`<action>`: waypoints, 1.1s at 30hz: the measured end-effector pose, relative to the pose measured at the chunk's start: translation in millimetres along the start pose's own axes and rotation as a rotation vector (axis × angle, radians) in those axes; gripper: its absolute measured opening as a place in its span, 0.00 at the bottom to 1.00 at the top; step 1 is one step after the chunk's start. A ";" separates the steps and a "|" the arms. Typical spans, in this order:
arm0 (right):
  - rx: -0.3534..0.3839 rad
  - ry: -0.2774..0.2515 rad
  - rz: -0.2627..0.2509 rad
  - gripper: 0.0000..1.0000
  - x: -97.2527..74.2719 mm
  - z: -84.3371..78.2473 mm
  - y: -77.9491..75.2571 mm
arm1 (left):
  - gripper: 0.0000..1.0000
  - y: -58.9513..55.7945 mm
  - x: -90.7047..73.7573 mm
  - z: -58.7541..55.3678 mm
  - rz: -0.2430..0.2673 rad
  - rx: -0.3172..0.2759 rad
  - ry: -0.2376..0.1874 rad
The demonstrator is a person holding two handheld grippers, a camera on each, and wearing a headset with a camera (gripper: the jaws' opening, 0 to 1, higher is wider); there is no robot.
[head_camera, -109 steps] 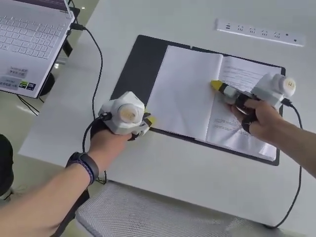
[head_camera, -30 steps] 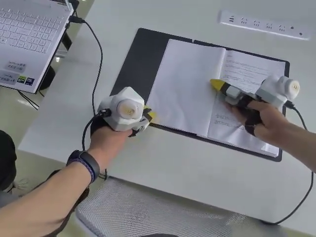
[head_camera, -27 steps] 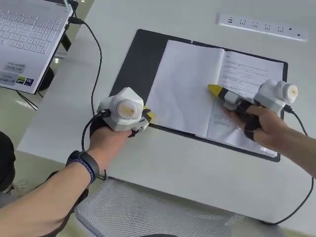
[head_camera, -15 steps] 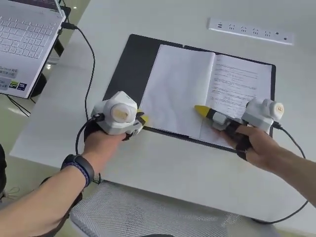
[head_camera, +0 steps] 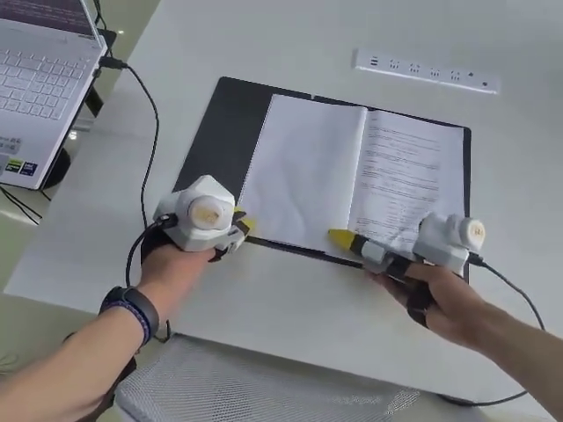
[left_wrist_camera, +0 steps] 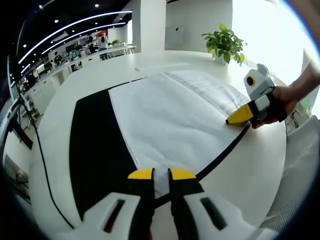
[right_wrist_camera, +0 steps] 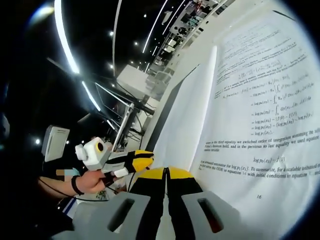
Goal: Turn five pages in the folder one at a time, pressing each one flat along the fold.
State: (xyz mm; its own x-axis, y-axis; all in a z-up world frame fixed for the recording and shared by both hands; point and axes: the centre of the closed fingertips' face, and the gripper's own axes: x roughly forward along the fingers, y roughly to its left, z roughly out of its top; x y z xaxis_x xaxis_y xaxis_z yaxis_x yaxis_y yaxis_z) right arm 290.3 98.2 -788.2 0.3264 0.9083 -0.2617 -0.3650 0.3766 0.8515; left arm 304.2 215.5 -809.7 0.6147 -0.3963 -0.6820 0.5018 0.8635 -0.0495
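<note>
Bench (head_camera: 281,308): left tool (head_camera: 241,226), right tool (head_camera: 339,237) closed at folder (head_camera: 220,132).

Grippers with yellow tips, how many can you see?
2. The left gripper is at the near edge of the folder; the right gripper is at the near end of the fold.

A laptop (head_camera: 40,88) and power strip (head_camera: 427,70) lie on the white workbench (head_camera: 290,35).

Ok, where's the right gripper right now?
Head view: the right gripper rests at the near end of the fold in the folder, right of the left gripper.
</note>
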 end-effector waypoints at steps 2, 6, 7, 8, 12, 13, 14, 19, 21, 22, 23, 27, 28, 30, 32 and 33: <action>0.006 0.000 -0.006 0.00 -1.3 -2.4 0.2 | 0.09 0.1 0.2 -0.2 0.000 0.000 -0.001; 0.013 0.002 -0.013 0.00 -3.6 -5.2 -4.6 | 0.09 0.8 1.1 -1.1 -0.001 0.000 -0.002; 0.012 0.007 -0.015 0.00 -4.2 -6.4 -5.2 | 0.09 1.9 2.3 -2.1 -0.002 0.001 -0.002; 0.012 0.011 -0.017 0.00 -4.6 -7.5 -6.3 | 0.09 2.2 2.7 -2.4 -0.003 0.002 -0.001; -0.009 0.065 -0.028 0.00 -7.7 -20.5 -10.0 | 0.09 5.5 4.7 -2.4 -0.005 -0.003 -0.003; -0.006 0.067 -0.029 0.00 -7.9 -21.1 -10.6 | 0.09 5.4 4.8 -2.7 -0.005 -0.002 -0.002; -0.004 0.070 -0.031 0.00 -8.1 -22.9 -10.9 | 0.09 5.5 5.2 -3.2 -0.006 0.004 0.001; -0.009 0.067 -0.035 0.00 -7.7 -22.4 -13.4 | 0.10 5.4 7.0 -5.5 -0.013 0.012 0.019; -0.012 0.062 -0.034 0.00 -7.5 -21.9 -12.9 | 0.12 4.5 7.2 -5.7 -0.021 0.011 0.027; -0.014 0.057 -0.032 0.00 -7.4 -21.3 -11.3 | 0.12 4.1 7.2 -6.0 -0.027 0.009 0.030; -0.013 0.054 -0.031 0.00 -7.7 -20.4 -11.1 | 0.13 3.5 6.8 -5.8 -0.033 0.002 0.031; -0.018 0.013 -0.014 0.00 -11.0 -13.3 -4.1 | 0.18 0.3 4.7 -7.2 -0.051 -0.025 0.047; -0.021 0.008 -0.013 0.00 -11.9 -12.7 -1.1 | 0.19 -0.2 4.0 -7.6 -0.051 -0.022 0.051; -0.035 0.005 -0.012 0.00 -13.3 -11.4 0.4 | 0.20 -1.5 1.4 -6.5 -0.051 -0.026 0.051; -0.049 0.007 -0.017 0.01 -16.1 -10.2 4.3 | 0.21 -1.9 -2.7 -3.8 -0.048 -0.045 0.040; -0.060 -0.003 -0.019 0.02 -18.4 -7.4 4.1 | 0.21 -2.2 -4.7 -2.9 -0.047 -0.049 0.037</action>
State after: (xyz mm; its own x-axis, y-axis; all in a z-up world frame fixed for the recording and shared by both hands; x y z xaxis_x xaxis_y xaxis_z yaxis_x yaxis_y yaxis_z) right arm 276.3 84.3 -783.3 0.3367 0.9003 -0.2757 -0.4100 0.4038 0.8178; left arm 298.5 216.4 -808.5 0.5677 -0.4257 -0.7046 0.4988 0.8588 -0.1170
